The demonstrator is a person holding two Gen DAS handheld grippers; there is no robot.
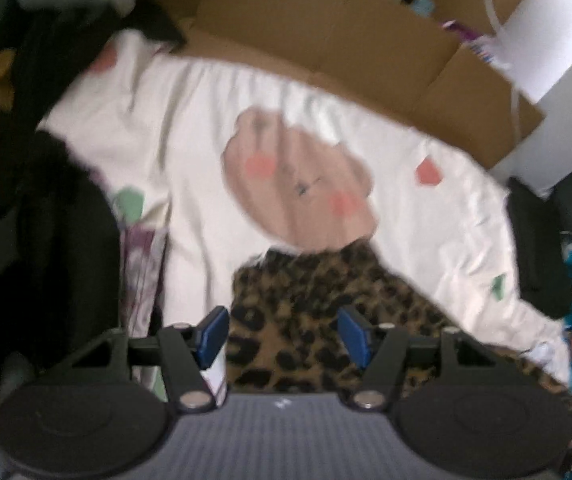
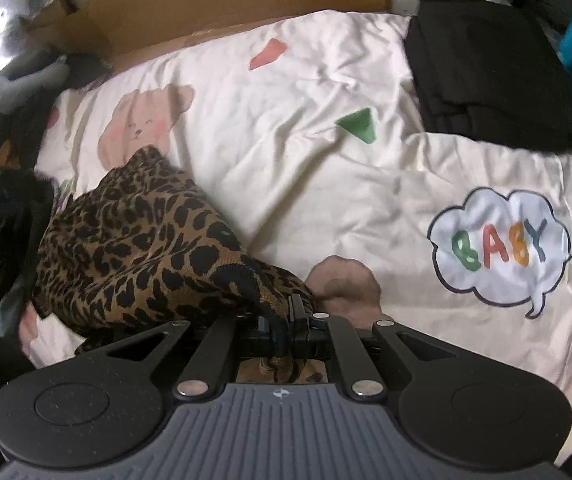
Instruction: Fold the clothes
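Right gripper (image 2: 283,320) clamps leopard garment (image 2: 133,240); left gripper (image 1: 281,336) fingers apart, seemingly empty

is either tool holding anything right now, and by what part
The right tool is shut on the leopard-print garment, pinching a bunched edge nearest the camera. The left tool is open above the same garment, gripping nothing.

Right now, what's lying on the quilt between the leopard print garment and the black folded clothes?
Only bare cream quilt with a green triangle print lies between the leopard print garment and the black folded clothes, seen in the right wrist view.
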